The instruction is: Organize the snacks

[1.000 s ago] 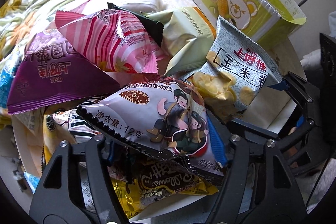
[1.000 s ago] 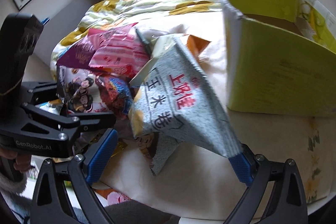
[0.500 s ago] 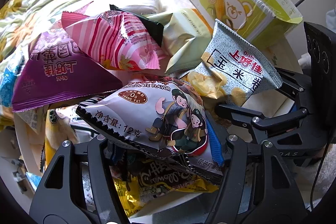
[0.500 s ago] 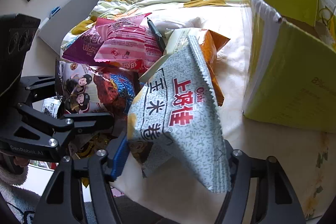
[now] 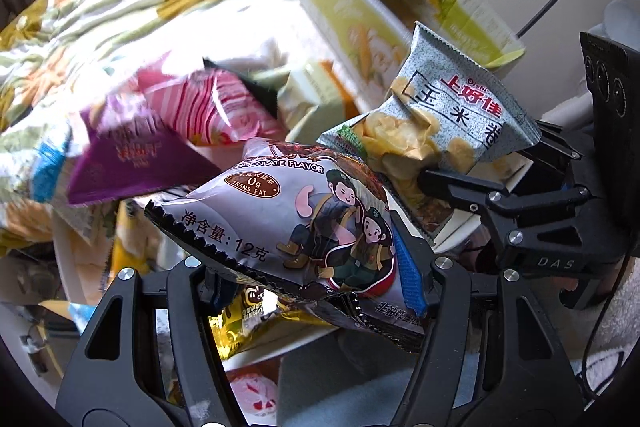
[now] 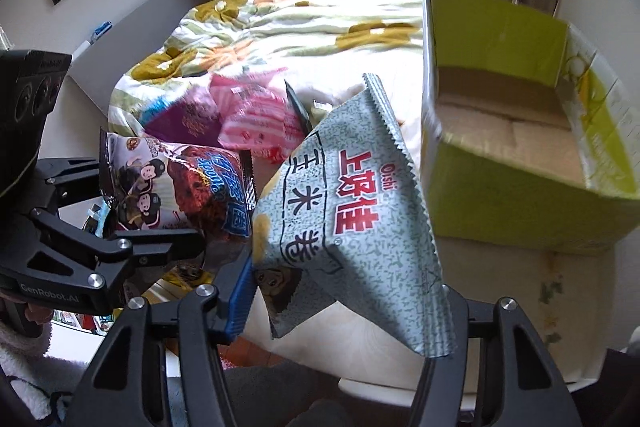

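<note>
Both packets had risen off the pile since a second before. The left gripper (image 5: 316, 291), angled steeply down, had its jaws clamped on the lilac chocolate-flavour snack packet (image 5: 288, 223). The right gripper (image 6: 344, 303), tilted down too, was closing its jaws on the grey speckled corn-snack bag (image 6: 352, 211).

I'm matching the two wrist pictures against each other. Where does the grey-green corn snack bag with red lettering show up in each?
Left wrist: corn snack bag at right of centre, clamped by the right gripper.
Right wrist: bag at centre, between that camera's own fingers.
Shared landmark: the open yellow-green box.
</note>
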`<state>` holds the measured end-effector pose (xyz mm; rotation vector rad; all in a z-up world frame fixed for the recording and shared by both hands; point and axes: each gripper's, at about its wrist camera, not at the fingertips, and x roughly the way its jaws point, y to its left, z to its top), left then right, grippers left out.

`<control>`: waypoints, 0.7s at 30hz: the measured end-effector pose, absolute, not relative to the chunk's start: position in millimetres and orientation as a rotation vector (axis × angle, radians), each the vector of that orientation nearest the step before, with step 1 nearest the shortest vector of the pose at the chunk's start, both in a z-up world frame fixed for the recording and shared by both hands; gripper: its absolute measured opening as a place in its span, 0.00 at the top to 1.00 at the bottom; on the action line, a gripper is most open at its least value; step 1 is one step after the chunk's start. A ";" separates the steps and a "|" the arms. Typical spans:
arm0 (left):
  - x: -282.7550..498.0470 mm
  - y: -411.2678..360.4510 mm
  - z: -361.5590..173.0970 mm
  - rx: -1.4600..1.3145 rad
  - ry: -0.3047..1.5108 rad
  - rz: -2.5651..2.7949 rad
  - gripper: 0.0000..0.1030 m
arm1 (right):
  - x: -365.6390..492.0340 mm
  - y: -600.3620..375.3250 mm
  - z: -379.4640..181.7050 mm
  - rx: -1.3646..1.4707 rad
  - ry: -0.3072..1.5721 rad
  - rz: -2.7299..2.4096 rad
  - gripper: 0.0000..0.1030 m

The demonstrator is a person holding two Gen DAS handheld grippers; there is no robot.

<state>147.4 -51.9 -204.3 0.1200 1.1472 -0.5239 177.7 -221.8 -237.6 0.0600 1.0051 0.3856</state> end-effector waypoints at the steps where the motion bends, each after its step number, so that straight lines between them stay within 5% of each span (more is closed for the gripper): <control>1: 146.5 -50.8 -195.6 0.117 1.130 -0.530 0.41 | 177.3 -222.9 -228.0 0.060 0.990 0.378 0.47; 21: 259.2 -127.1 -91.0 0.010 0.866 -0.536 0.41 | 245.9 -316.9 -130.9 0.102 0.811 0.210 0.47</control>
